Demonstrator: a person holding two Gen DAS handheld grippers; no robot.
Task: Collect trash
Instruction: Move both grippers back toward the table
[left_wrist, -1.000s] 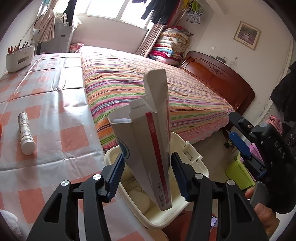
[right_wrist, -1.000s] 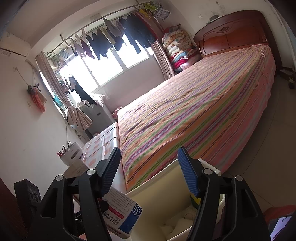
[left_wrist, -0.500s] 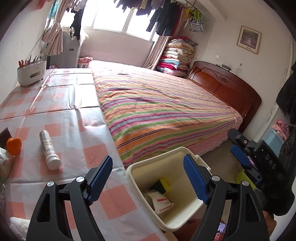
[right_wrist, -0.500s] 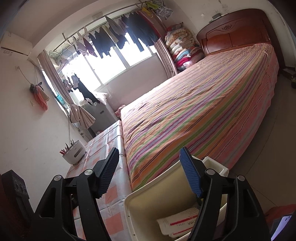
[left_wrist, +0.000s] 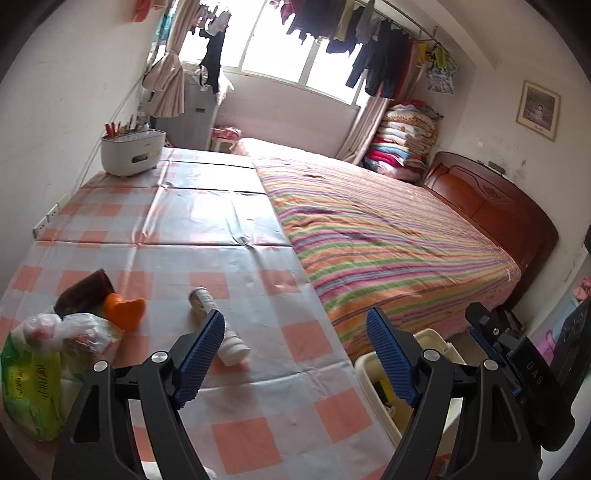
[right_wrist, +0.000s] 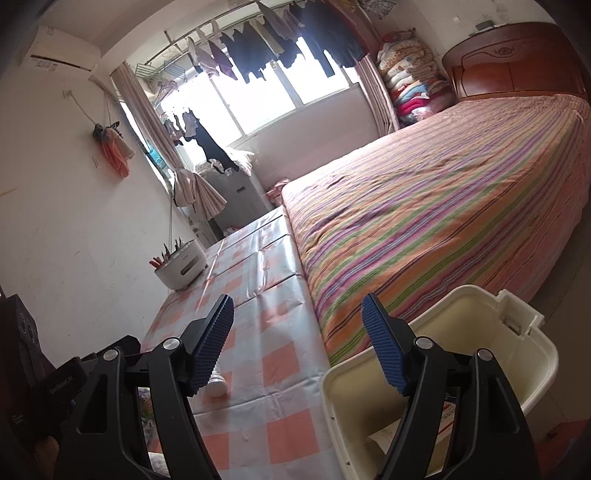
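My left gripper (left_wrist: 295, 354) is open and empty above the checked table (left_wrist: 184, 221). A white bottle (left_wrist: 218, 328) lies on the table just beyond its left finger. An orange piece (left_wrist: 123, 308), a dark brown packet (left_wrist: 85, 291) and a green and clear plastic bag (left_wrist: 48, 362) lie at the left. The cream trash bin (right_wrist: 517, 354) stands off the table's right edge; its rim also shows in the left wrist view (left_wrist: 365, 373). A red and white carton (right_wrist: 447, 417) lies inside it. My right gripper (right_wrist: 297, 343) is open and empty over the bin's left rim.
A white utensil holder (left_wrist: 133, 151) stands at the table's far end by the wall. A bed with a striped cover (left_wrist: 369, 240) runs along the table's right side. The other gripper's body (left_wrist: 517, 369) shows at the right.
The carton left my left gripper and now lies in the bin. My left gripper swung left, back over the table. The right gripper shifted slightly left.
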